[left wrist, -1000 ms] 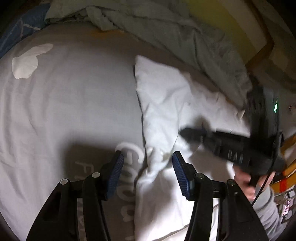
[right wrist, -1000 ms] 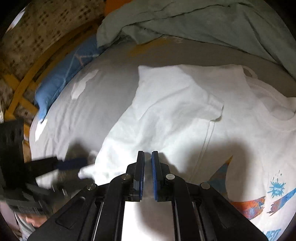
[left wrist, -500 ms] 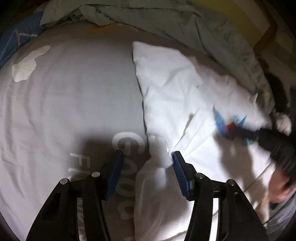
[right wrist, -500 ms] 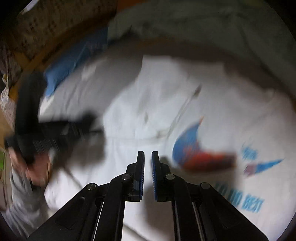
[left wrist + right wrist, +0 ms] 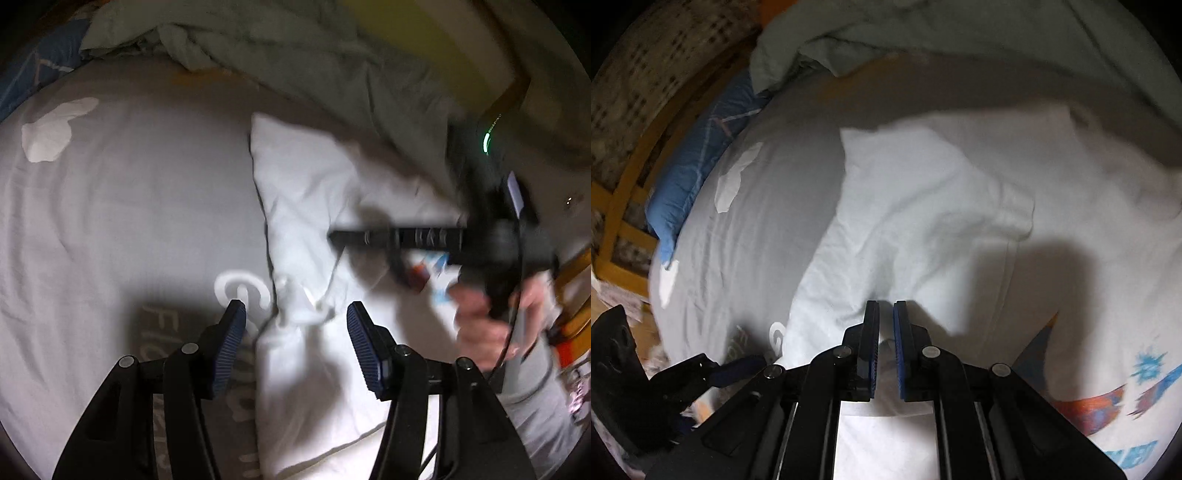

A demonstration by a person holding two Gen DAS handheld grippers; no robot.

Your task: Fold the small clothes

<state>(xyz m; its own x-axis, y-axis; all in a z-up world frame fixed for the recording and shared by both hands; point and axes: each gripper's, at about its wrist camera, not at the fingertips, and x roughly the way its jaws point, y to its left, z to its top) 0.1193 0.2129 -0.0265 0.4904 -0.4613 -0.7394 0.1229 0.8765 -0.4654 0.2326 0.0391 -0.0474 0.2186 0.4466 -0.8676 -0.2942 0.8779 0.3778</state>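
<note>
We see the white T-shirt (image 5: 923, 206) lying flat on the grey bed sheet (image 5: 129, 206), one sleeve folded in over its body, probably so that the shirt becomes a narrow strip for the next fold. Our left gripper (image 5: 295, 332) points down at six o'clock with jaws half apart around a bunched edge of cloth, not pressing it. Our right gripper (image 5: 886, 339), held steeply down over the shirt, is closed; no cloth clearly shows between its pads.
</note>
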